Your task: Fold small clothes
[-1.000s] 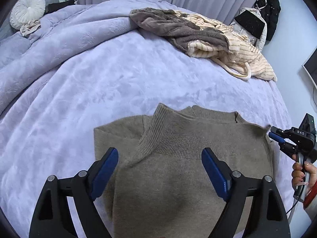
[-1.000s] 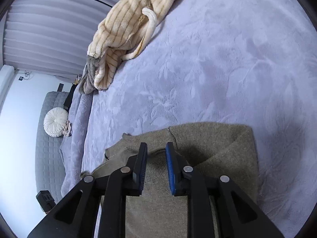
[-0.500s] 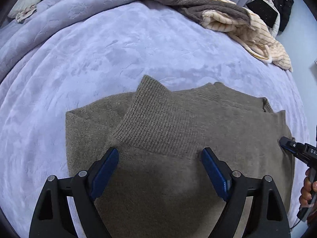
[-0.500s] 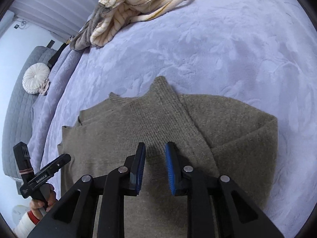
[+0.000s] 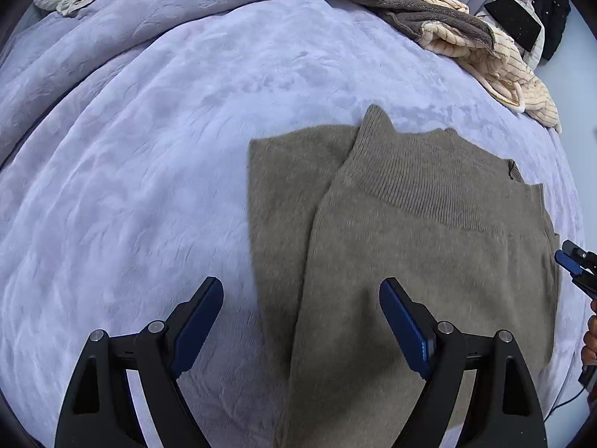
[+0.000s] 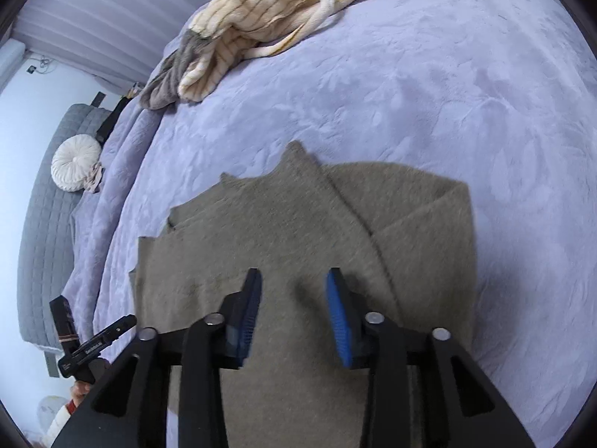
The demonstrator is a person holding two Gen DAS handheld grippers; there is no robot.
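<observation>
The olive-brown sweater lies flat on the lavender bedspread, ribbed collar toward 12 o'clock, with its sides already turned in over the body (a diagonal fold edge shows at 1 o'clock in the right wrist view), so I judge the sleeve folds done and the crosswise fold left. Both tongs are released and grasp nothing: the left gripper hangs spread wide across the sweater's left edge, the right gripper part-spread over its middle. A heap of cream-striped and grey clothes waits unfolded at 12 o'clock.

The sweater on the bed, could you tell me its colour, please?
Plain olive-brown sweater, clearest in the left wrist view.
</observation>
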